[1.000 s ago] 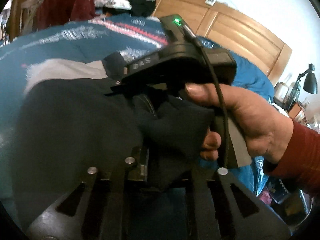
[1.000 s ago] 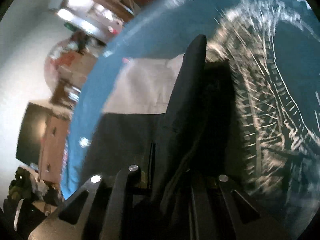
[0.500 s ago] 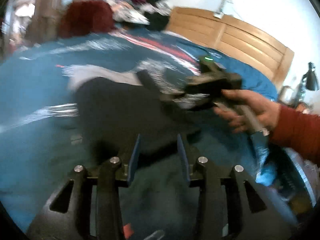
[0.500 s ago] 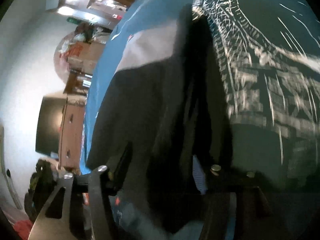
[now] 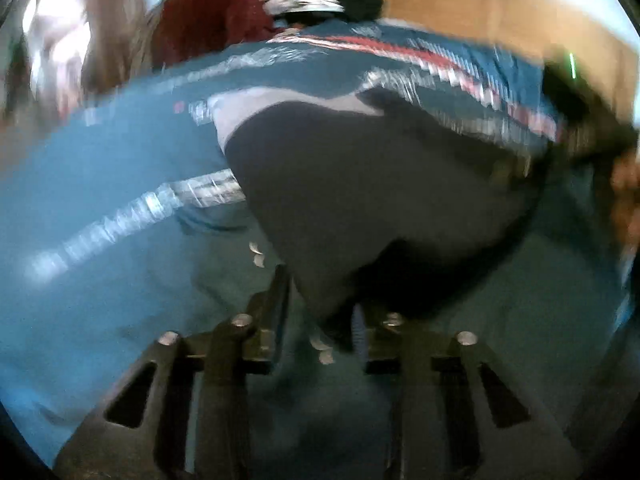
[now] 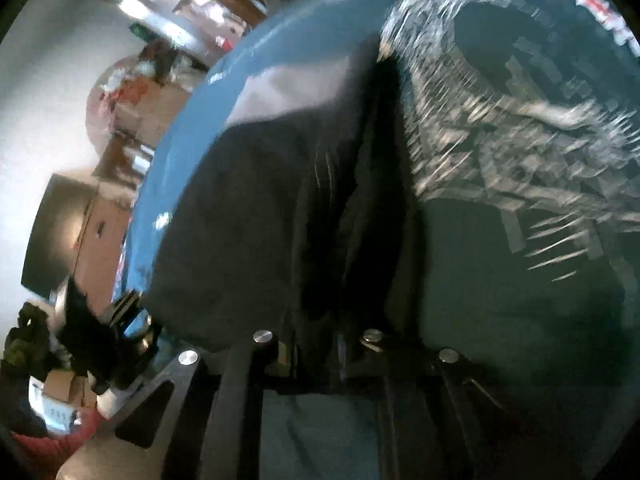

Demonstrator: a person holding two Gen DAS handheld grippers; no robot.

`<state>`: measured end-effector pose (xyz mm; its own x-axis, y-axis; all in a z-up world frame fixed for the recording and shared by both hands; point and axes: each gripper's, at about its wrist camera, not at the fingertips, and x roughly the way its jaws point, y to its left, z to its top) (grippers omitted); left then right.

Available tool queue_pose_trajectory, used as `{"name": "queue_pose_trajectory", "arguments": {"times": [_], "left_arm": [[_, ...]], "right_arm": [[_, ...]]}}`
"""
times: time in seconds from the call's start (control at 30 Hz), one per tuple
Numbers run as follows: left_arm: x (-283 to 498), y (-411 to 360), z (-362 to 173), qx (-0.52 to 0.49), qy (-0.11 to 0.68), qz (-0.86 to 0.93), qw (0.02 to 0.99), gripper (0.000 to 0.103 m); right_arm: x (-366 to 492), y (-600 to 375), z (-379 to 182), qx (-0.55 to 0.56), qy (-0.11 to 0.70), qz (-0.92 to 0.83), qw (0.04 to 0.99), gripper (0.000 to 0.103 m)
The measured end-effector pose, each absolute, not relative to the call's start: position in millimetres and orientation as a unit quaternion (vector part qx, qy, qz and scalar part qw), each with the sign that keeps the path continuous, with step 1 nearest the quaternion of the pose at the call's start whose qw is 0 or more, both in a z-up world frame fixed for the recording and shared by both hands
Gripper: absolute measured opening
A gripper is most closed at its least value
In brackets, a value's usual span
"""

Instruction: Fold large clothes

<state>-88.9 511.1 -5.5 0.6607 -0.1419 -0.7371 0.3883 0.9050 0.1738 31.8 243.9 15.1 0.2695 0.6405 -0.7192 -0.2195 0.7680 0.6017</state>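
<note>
On blurred teal bedspread point(image 5: 100, 184), dark garment point(image 5: 360, 184), left tool point(image 5: 320, 312) parted, right tool point(image 6: 320, 344) clamping its fold, fingertips hidden.

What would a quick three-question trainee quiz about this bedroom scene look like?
1. True or false: the dark garment lies on a teal patterned bedspread.
2. What pale thing shows at the garment's far edge? A) a light grey panel B) a yellow towel C) a white shoe
3. Fill in: in the right wrist view, the right gripper has dark ____ bunched between its fingers.

Key
1. True.
2. A: the light grey panel lies at the far edge.
3. Cloth; the left gripper also has a corner of the garment between its fingers, though blur hides how tight the hold is.
</note>
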Motion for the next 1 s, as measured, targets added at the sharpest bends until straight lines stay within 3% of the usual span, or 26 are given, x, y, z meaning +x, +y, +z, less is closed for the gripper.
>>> {"name": "queue_pose_trajectory", "arguments": {"times": [0.07,0.13,0.23,0.4,0.5,0.53,0.57,0.7,0.73,0.83,1.0], "left_arm": [[-98.7,503.4,-29.2,0.226,0.403,-0.165,0.871,0.025],[-104.9,506.7,-37.0,0.228,0.406,-0.177,0.867,0.024],[-124.6,523.7,-4.5,0.168,0.407,-0.189,0.878,0.017],[-128.1,543.8,62.3,0.068,0.303,-0.183,0.933,0.018],[-84.7,520.6,22.3,0.105,0.341,-0.182,0.916,0.025],[-68.5,508.8,-18.3,0.144,0.402,-0.182,0.886,0.026],[-67.9,505.6,-39.6,0.160,0.410,-0.179,0.880,0.027],[-72.7,524.4,-7.6,0.104,0.393,-0.185,0.895,0.026],[-76.2,529.4,-1.2,0.091,0.381,-0.183,0.902,0.026],[-66.4,546.7,31.7,0.055,0.332,-0.164,0.927,0.026],[6.5,561.5,40.9,0.026,0.302,-0.125,0.945,0.027]], "right_arm": [[34.9,236.5,4.5,0.207,0.549,0.265,0.765,0.013],[34.9,239.4,-11.8,0.203,0.565,0.266,0.755,0.013],[30.4,234.8,-16.7,0.213,0.554,0.268,0.759,0.013],[29.3,230.8,-24.1,0.216,0.552,0.272,0.758,0.010],[28.6,212.5,-27.9,0.220,0.551,0.273,0.758,0.009],[28.2,210.1,-27.8,0.215,0.551,0.271,0.759,0.009],[27.5,211.1,-27.0,0.209,0.552,0.274,0.759,0.010],[27.6,209.9,-25.8,0.183,0.554,0.274,0.765,0.010],[28.9,212.6,-22.7,0.172,0.553,0.272,0.768,0.011],[20.1,220.4,5.0,0.103,0.540,0.249,0.798,0.033],[7.4,220.6,65.8,0.058,0.463,0.217,0.857,0.036]]}}
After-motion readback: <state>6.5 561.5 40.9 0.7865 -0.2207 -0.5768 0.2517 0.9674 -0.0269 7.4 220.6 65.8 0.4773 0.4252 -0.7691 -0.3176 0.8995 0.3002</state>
